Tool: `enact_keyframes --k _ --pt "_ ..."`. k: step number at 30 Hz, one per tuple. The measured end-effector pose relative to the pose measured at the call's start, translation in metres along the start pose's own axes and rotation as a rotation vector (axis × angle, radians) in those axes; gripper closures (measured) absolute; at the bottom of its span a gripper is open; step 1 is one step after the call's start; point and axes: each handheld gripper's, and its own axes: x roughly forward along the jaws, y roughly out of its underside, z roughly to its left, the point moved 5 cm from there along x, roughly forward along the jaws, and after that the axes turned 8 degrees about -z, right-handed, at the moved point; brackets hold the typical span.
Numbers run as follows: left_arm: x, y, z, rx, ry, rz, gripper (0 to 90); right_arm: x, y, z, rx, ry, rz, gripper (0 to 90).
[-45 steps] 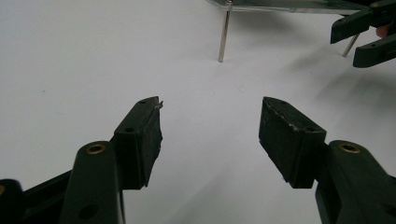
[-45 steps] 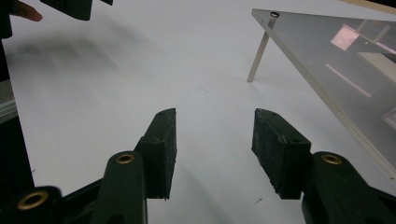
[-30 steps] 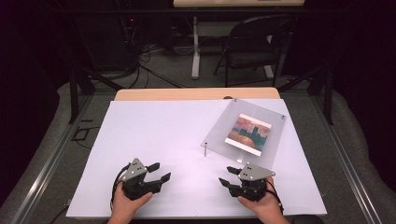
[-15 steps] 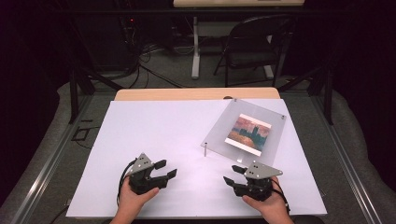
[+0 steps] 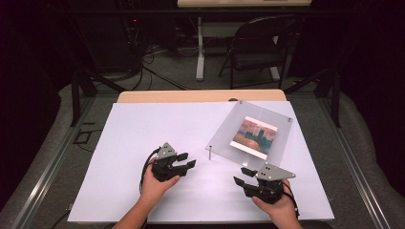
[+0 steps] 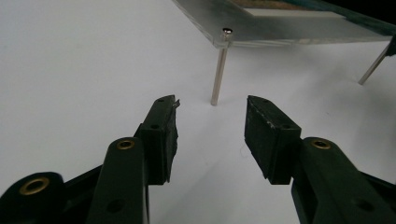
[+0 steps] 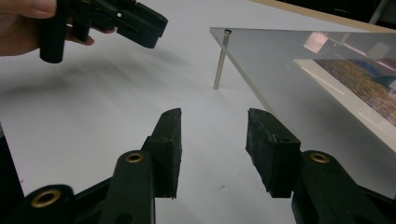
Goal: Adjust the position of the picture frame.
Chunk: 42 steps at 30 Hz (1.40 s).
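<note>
A clear acrylic picture frame (image 5: 224,138) stands on thin metal legs at the right of the white table (image 5: 138,129), with a colourful picture (image 5: 254,135) in it. Its nearest corner leg (image 5: 210,152) shows in the left gripper view as a slim post (image 6: 218,70) just beyond my left gripper (image 6: 212,105). My left gripper (image 5: 187,160) is open, a little left of that leg and pointing at it. My right gripper (image 5: 241,175) is open near the front edge, below the frame. Both pairs of jaws have just been closing, with nothing between them. The right gripper view shows its jaws (image 7: 213,114) over bare table.
A wooden strip (image 5: 200,95) edges the table's far side. Beyond it stand a folding chair (image 5: 260,43) and a desk post (image 5: 200,47), with cables on the floor. The left hand's gripper (image 7: 140,23) shows at the upper left of the right gripper view.
The left gripper has moved right and forward, toward the frame's near corner leg. Both grippers' jaws stand narrower than before. The right hand has hardly shifted.
</note>
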Motion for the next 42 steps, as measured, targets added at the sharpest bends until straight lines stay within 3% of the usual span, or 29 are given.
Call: enact_keyframes --k 4,8,12,14,18,21,32,42 --pt "0.012 -0.003 0.002 -0.038 0.033 -0.013 55.1 0.000 0.001 0.000 0.010 -0.004 -0.007 55.0" --pt "0.024 -0.004 0.003 -0.017 0.051 -0.004 57.9 -0.001 0.002 -0.001 0.022 0.000 -0.003 54.2" --pt "0.035 -0.007 0.003 0.017 0.021 -0.027 55.2 -0.002 0.001 -0.003 0.031 0.002 -0.010 53.0" --pt "0.040 -0.007 0.002 0.038 0.012 -0.012 53.0 -0.002 0.001 -0.003 0.035 0.004 -0.011 52.7" --pt "0.050 -0.005 -0.001 0.043 0.045 0.021 61.0 -0.003 0.001 -0.004 0.041 0.006 -0.010 51.8" --pt "0.057 -0.004 -0.001 0.062 0.046 0.036 62.6 -0.003 0.001 -0.005 0.044 0.006 -0.014 51.4" --pt "0.074 -0.009 -0.006 0.051 0.080 0.024 70.7 -0.004 0.001 -0.006 0.051 0.004 -0.024 50.9" --pt "0.083 -0.005 -0.005 0.042 0.059 0.053 79.7 -0.005 0.002 -0.007 0.059 0.006 -0.024 50.8"
